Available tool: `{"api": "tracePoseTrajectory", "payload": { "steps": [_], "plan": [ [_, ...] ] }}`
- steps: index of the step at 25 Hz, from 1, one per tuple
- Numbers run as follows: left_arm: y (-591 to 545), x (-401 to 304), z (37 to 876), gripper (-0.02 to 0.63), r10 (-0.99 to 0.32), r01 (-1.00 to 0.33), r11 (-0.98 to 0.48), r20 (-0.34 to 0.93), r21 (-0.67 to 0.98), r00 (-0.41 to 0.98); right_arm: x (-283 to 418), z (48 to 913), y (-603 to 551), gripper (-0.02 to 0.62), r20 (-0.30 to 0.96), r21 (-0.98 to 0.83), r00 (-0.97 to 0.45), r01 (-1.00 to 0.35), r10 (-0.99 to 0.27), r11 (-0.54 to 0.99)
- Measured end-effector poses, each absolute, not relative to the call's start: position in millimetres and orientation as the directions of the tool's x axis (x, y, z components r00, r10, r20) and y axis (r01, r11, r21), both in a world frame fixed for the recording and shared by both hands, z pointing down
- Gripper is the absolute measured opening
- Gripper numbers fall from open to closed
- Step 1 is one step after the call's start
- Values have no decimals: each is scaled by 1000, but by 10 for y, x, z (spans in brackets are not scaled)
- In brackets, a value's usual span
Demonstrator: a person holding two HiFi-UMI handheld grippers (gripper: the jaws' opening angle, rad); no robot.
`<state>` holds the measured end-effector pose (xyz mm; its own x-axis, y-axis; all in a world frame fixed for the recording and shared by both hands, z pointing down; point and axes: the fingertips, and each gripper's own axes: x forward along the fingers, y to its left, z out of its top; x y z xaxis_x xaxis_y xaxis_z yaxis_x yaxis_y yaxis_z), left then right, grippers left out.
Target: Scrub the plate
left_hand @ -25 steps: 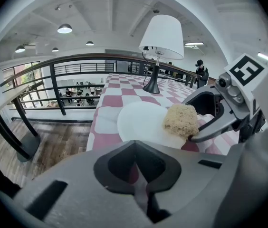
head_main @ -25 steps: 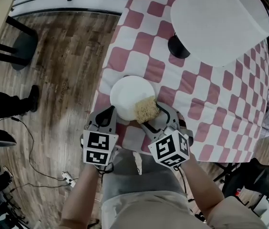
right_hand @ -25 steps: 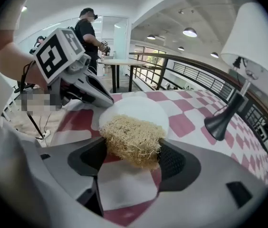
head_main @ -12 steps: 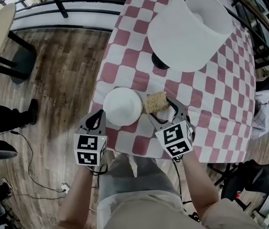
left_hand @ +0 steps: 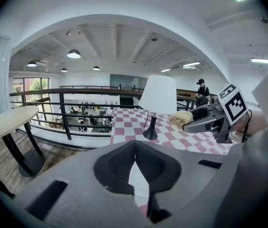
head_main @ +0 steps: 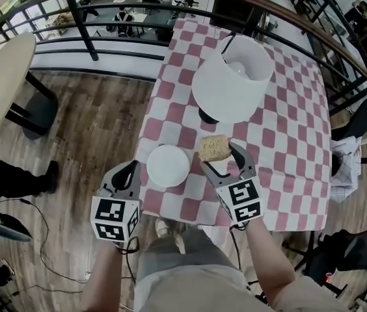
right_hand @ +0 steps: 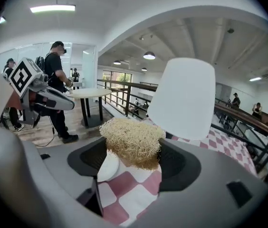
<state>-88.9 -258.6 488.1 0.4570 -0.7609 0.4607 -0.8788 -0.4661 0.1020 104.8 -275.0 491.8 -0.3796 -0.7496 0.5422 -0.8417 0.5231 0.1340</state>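
Jaws of the right claw (head_main: 220, 158) pinch a straw-coloured scrubber (head_main: 215, 147), which bulges out past both of them. The scrubber hangs above the checked table (head_main: 287, 142), clear of the plate (head_main: 168, 166). The plate lies flat on the table to the left of this claw and a little nearer the person, apart from the scrubber. In the right gripper view it shows low and left of the scrubber. Just ahead of the right claw stands a lamp (head_main: 229, 86) with a white shade on a dark base. The left claw (head_main: 131, 168) is pressed together at its tips and holds nothing. The plate sits just to its right, near the table's edge. Left of that claw is wooden floor (head_main: 92, 129).
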Motion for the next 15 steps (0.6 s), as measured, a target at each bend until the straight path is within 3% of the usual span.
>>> {"api": "tracePoseTrajectory", "payload": {
  "steps": [15],
  "plan": [
    [-2262,-1279,3080,14,-890,-901,-434,162,-21,425,512,2848,-2500,331,190,197,-501,-823,-844,533]
  ]
}}
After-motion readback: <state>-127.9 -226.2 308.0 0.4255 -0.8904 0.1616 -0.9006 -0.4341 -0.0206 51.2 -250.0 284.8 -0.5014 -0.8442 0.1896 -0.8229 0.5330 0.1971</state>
